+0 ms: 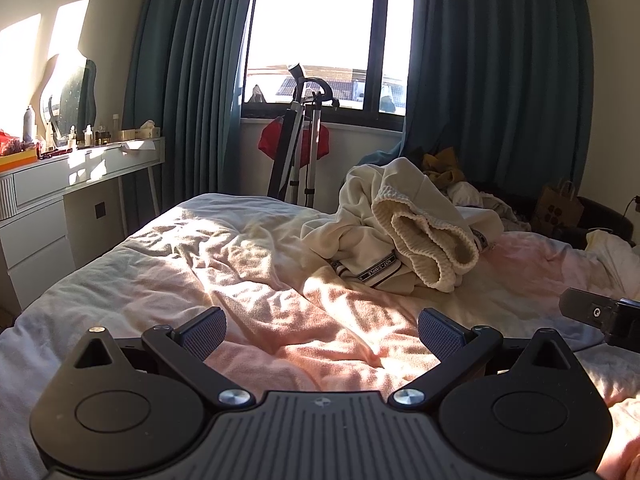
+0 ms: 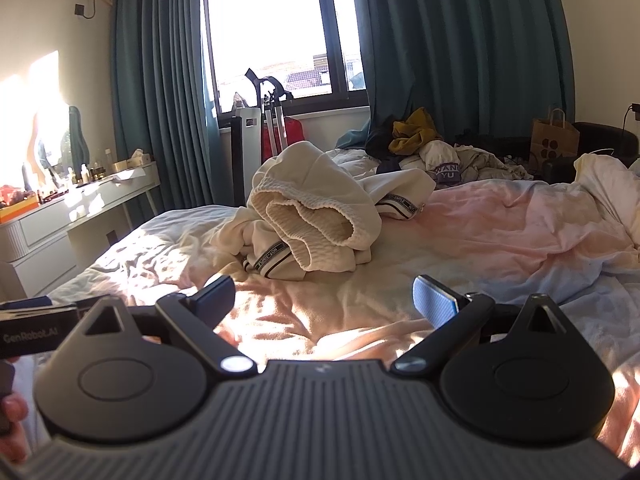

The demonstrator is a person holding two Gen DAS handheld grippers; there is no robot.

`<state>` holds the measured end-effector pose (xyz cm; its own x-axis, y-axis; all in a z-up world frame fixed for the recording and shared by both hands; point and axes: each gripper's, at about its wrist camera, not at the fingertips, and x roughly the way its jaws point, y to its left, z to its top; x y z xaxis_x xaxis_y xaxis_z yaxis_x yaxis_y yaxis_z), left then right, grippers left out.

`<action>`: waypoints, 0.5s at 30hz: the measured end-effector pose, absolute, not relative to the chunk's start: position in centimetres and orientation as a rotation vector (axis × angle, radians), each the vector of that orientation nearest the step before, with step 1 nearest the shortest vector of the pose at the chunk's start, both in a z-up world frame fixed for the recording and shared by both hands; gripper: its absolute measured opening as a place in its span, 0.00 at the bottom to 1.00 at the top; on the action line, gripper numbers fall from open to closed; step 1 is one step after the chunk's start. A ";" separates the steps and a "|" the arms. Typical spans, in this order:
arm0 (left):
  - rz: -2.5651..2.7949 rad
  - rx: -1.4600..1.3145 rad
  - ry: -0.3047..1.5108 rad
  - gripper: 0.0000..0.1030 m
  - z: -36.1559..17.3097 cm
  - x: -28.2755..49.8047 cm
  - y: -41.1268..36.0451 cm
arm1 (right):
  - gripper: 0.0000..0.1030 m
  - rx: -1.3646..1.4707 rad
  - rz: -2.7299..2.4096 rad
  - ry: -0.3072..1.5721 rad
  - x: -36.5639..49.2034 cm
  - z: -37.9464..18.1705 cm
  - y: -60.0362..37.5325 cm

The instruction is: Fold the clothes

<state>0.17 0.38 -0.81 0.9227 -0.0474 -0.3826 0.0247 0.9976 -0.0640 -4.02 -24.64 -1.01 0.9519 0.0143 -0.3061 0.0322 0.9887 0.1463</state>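
We find ourselves in a home bedroom. A bed with a rumpled pink and white quilt (image 1: 240, 264) fills the floor. A white desk with drawers (image 1: 60, 184) carries cosmetic bottles and a wavy-edged mirror (image 1: 70, 100). Long teal curtains (image 1: 184, 80) flank a dark-framed window (image 1: 320, 40), and loose clothes (image 2: 440, 152) lie heaped beyond the bed.

A bed (image 1: 168, 264) covered by a rumpled duvet (image 2: 500, 240), white at the foot and tinted pink and pale blue across the middle, with sunlight patches on its wrinkles. A crumpled cream sweatshirt (image 2: 316, 208) with ribbed hem and lettered striped trim lies heaped on it. Farther back, by the curtains, rests a pile of mixed clothes (image 2: 444, 156).
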 end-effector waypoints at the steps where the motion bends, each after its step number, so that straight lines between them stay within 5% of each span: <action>1: -0.038 -0.059 0.395 1.00 -0.8 0.2 0.4 | 0.95 0.152 -0.007 0.314 -4.0 -1.0 -24.6; 15: -0.098 -0.074 0.429 1.00 -1.6 1.6 -0.1 | 0.95 0.201 -0.040 0.337 -3.8 -1.5 -25.4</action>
